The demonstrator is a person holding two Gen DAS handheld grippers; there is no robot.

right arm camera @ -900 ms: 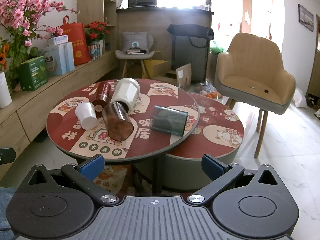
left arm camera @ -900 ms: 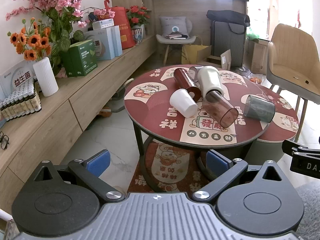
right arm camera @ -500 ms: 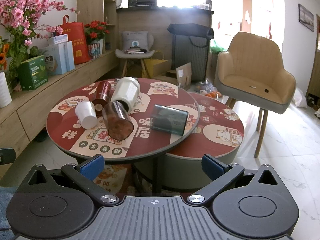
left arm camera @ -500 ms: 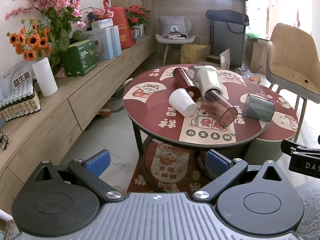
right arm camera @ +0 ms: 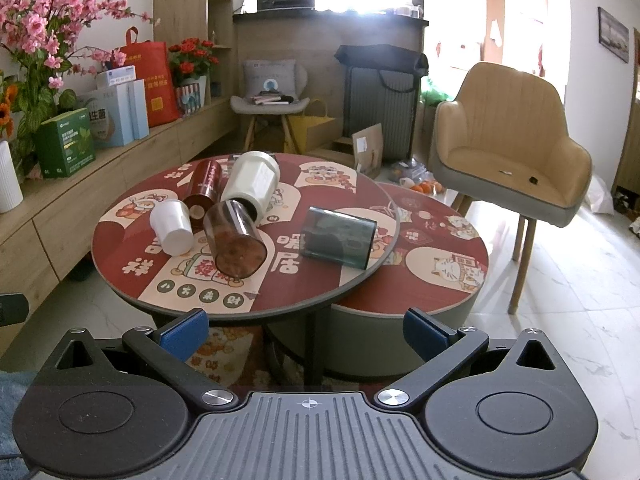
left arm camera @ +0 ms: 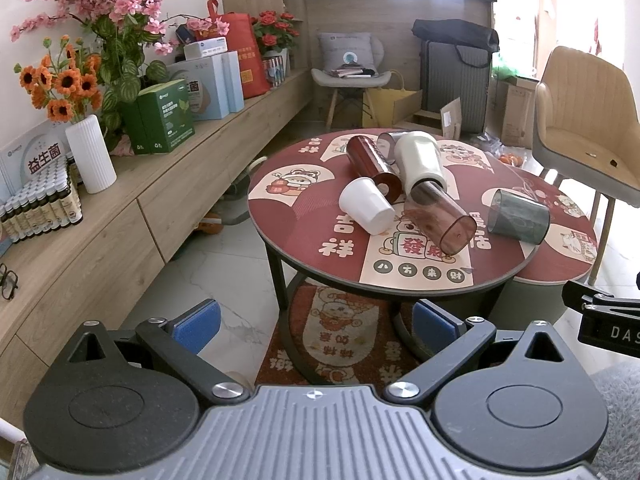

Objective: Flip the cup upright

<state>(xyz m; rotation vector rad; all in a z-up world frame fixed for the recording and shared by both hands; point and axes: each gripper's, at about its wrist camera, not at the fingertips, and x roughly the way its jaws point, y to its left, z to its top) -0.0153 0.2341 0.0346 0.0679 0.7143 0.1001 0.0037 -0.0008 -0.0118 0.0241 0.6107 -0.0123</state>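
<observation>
Left gripper (left arm camera: pixel 316 320) wide, empty, short of table (left arm camera: pixel 304 216). White cup (left arm camera: pixel 366 206), brown tumbler (left arm camera: pixel 438 218), grey cup (left arm camera: pixel 518 217) lie toppled: likely light, rigid, slick, roll-prone; pinch mid-wall. Right gripper (right arm camera: pixel 306 328) wide, empty.

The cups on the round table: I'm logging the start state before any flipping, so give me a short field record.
cups: five, all lying on their sides
small white cup: left of the cluster
big white cup: behind the clear brown cup
dark red cup: at the back
grey cup: alone on the right
left gripper: open, short of the round table
right gripper: open, holding nothing
</observation>
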